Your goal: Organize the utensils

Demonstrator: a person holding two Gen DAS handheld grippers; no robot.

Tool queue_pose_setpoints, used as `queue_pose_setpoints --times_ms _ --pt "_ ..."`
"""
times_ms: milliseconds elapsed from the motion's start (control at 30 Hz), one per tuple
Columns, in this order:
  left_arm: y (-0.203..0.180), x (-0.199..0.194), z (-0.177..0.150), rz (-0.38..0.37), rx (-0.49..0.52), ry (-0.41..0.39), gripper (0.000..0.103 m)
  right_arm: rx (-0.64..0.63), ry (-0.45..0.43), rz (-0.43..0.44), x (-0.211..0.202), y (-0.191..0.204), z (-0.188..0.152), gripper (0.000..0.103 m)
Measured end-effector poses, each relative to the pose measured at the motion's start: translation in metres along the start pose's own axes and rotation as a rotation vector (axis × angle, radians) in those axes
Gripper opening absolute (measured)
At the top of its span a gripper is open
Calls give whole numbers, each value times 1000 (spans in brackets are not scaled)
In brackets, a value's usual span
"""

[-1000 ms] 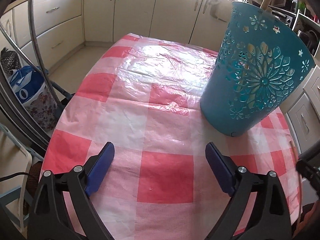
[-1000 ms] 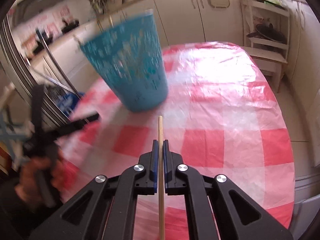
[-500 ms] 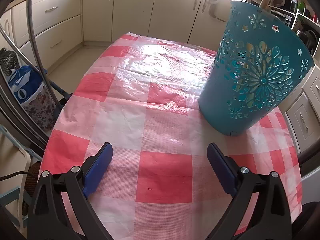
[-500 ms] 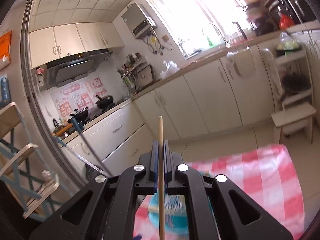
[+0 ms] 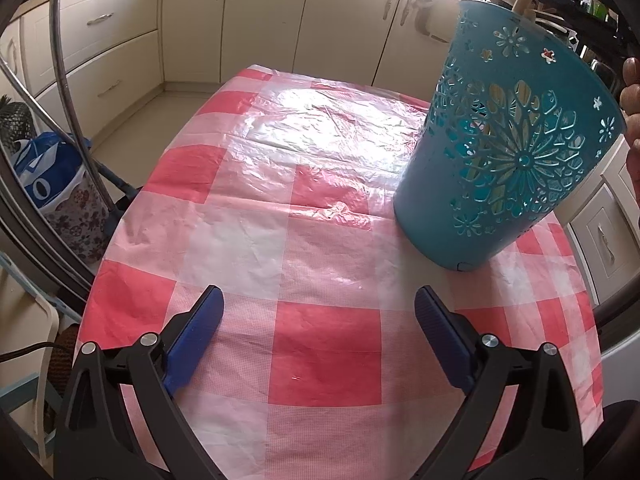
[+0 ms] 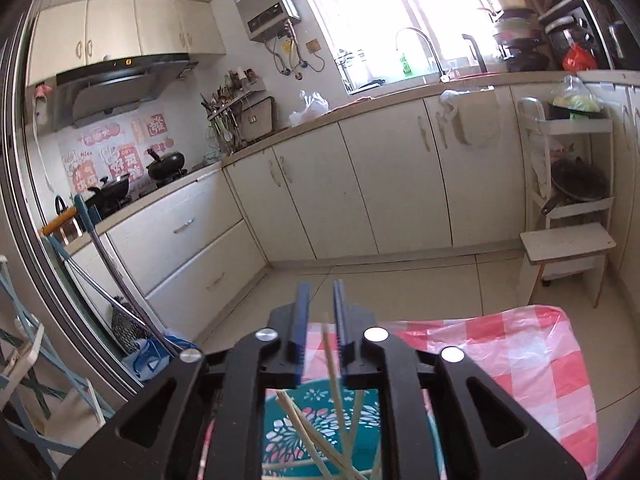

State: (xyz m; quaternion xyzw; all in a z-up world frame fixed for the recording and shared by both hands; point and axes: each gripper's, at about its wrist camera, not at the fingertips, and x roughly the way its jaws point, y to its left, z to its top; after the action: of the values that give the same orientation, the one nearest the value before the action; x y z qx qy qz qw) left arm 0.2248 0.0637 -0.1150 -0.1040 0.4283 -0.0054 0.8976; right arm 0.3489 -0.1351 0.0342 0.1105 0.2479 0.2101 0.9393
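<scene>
While my right gripper hangs above the teal perforated plastic basket, its jaws have just been opening, the thin wooden chopstick loose between them; my left gripper is wide apart over the desk.

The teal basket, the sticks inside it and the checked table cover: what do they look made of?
Teal basket: apparently moulded plastic, matte, with cut-out flower openings. Sticks: pale and thin, probably wood or bamboo, unvarnished; too blurred to be sure. Table cover: thin plastic sheet, going by its glossy glare and fine wrinkles.
</scene>
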Motion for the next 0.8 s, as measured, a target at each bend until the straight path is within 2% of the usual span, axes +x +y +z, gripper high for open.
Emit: queue_pose_setpoints --times_ms 133,200,267,300,333,367,467,667,800 --pt "0 0 0 -1 -1 0 93 8 7 22 -16 2 -3 19" --pt "0 0 0 -2 -1 0 93 0 10 40 -35 5 -10 25" --pt "0 0 0 -2 0 1 94 -20 35 41 -57 9 -25 42" --pt "0 0 0 -2 0 1 94 -29 47 42 -68 9 -34 45" --pt "-1 0 0 -3 1 1 95 -41 68 39 -82 10 -46 53" --pt "-1 1 0 -3 2 2 95 -52 90 27 -91 11 -57 63" --pt "-2 1 -1 6 7 4 95 -65 174 -58 -118 5 -99 80" --pt "-6 2 -1 30 26 12 95 42 319 -191 -138 -25 -167 84" --pt "-9 3 -1 52 41 22 95 92 378 -257 -141 -31 -188 87"
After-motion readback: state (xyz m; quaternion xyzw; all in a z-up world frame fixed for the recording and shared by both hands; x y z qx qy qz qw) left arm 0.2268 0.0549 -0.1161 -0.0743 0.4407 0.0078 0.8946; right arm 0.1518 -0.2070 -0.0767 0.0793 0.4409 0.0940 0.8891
